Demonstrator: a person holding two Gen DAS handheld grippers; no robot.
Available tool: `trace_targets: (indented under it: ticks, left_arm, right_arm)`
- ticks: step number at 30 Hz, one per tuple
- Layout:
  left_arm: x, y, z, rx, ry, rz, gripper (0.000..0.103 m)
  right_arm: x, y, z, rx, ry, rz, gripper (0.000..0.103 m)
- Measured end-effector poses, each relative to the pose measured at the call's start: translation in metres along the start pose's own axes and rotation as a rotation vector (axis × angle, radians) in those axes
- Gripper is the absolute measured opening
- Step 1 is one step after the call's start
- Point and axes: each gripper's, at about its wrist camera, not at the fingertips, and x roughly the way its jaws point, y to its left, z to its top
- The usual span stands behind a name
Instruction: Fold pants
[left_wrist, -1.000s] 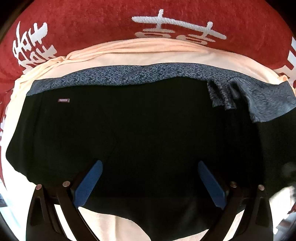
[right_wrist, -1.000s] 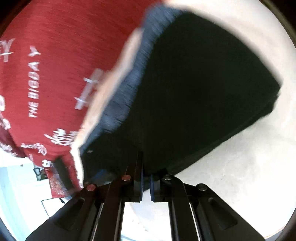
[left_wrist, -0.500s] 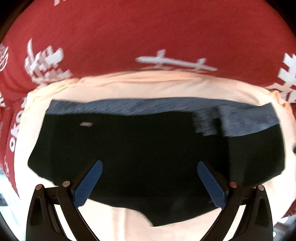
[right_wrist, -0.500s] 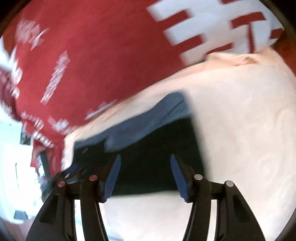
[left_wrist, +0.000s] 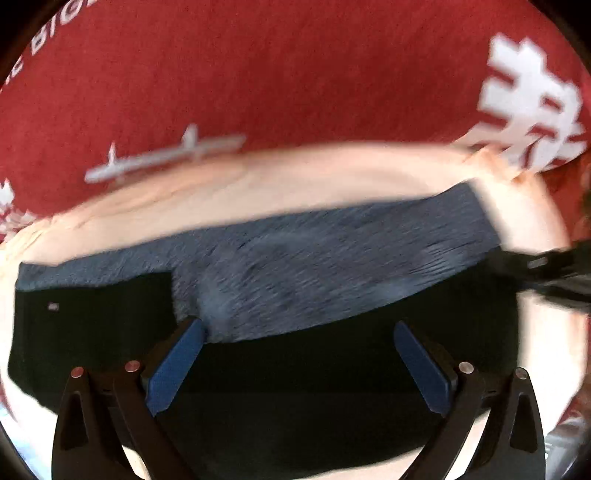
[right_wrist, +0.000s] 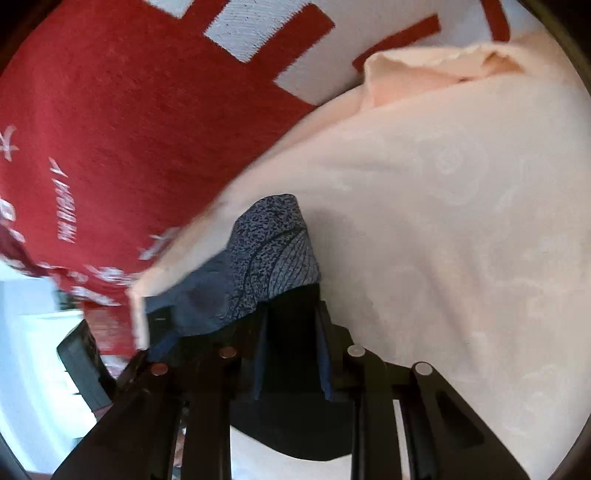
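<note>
Blue pads: the left gripper (left_wrist: 299, 354) has blue-lined fingers (left_wrist: 173, 373) spread wide, holding nothing, poised above the dark cloth.
Right gripper (right_wrist: 291, 354): its jaws stand narrow, with black fabric of the pants between them; whether the pads actually pinch the cloth cannot be told.
Pants (left_wrist: 295, 369): black, with a mottled grey-blue waistband (left_wrist: 332, 266). They lie flat on the surface and fill most of the left wrist view. The waistband runs across the far edge, and part of it is turned down over the black cloth. The left wrist view is blurred.
Small label (left_wrist: 53, 306): a tiny pale tag on the black cloth near the pants' left end.
Peach cloth (right_wrist: 461, 221): a pale, faintly patterned sheet directly under the pants, reaching beyond them on all sides.
Red blanket (left_wrist: 277, 74): red with white characters, beneath and beyond the peach cloth.
</note>
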Motion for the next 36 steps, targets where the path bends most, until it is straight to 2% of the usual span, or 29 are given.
trace_targets:
  ticks: [1,3,5,9,12,14,16,19,22,24,25,26,27,32,36]
  left_arm:
    - [0.012,0.009,-0.006,-0.021,0.035,0.004,0.103]
    - [0.02,0.024,-0.013,-0.076,0.044,-0.047,0.103]
    - [0.02,0.031,-0.015,-0.087,0.054,-0.049,0.103]
    - [0.009,0.027,-0.015,-0.035,0.047,0.015,0.103]
    - [-0.006,0.042,-0.014,-0.053,0.048,0.049,0.103]
    - [-0.015,0.054,-0.02,-0.083,0.048,0.057,0.103]
    - [-0.025,0.069,-0.029,-0.112,0.054,0.071,0.103]
    - [-0.034,0.091,-0.04,-0.128,0.065,0.124,0.103]
    - [-0.041,0.113,-0.052,-0.147,0.074,0.155,0.103]
    - [-0.041,0.123,-0.058,-0.166,0.076,0.156,0.103]
    - [-0.042,0.129,-0.062,-0.175,0.08,0.159,0.103]
    - [-0.044,0.134,-0.065,-0.182,0.083,0.163,0.103]
    - [-0.044,0.14,-0.069,-0.188,0.086,0.169,0.103]
    - [-0.043,0.162,-0.08,-0.235,0.095,0.166,0.103]
    - [-0.046,0.174,-0.09,-0.263,0.103,0.164,0.103]
  right_arm:
    - [0.004,0.003,-0.001,-0.034,-0.01,-0.066,0.026]
    - [0.02,0.013,-0.002,-0.116,-0.028,-0.193,0.034]
    - [0.019,0.017,-0.006,-0.147,-0.057,-0.25,0.036]
    - [0.005,0.03,-0.015,-0.183,-0.043,-0.321,0.04]
    - [-0.015,0.05,-0.03,-0.263,-0.081,-0.389,0.04]
    - [-0.02,0.077,-0.043,-0.308,-0.106,-0.364,0.04]
    - [-0.016,0.094,-0.05,-0.339,-0.09,-0.316,0.04]
    - [0.008,0.126,-0.06,-0.397,-0.06,-0.281,0.04]
    - [0.05,0.147,-0.078,-0.412,-0.014,-0.266,0.04]
    - [0.081,0.143,-0.09,-0.407,0.062,-0.31,0.04]
    - [0.089,0.143,-0.097,-0.412,0.066,-0.346,0.04]
    - [0.089,0.148,-0.103,-0.443,0.023,-0.366,0.043]
    - [0.092,0.154,-0.108,-0.468,0.024,-0.372,0.044]
    - [0.092,0.164,-0.118,-0.524,0.071,-0.394,0.044]
    - [0.091,0.168,-0.124,-0.517,0.083,-0.401,0.044]
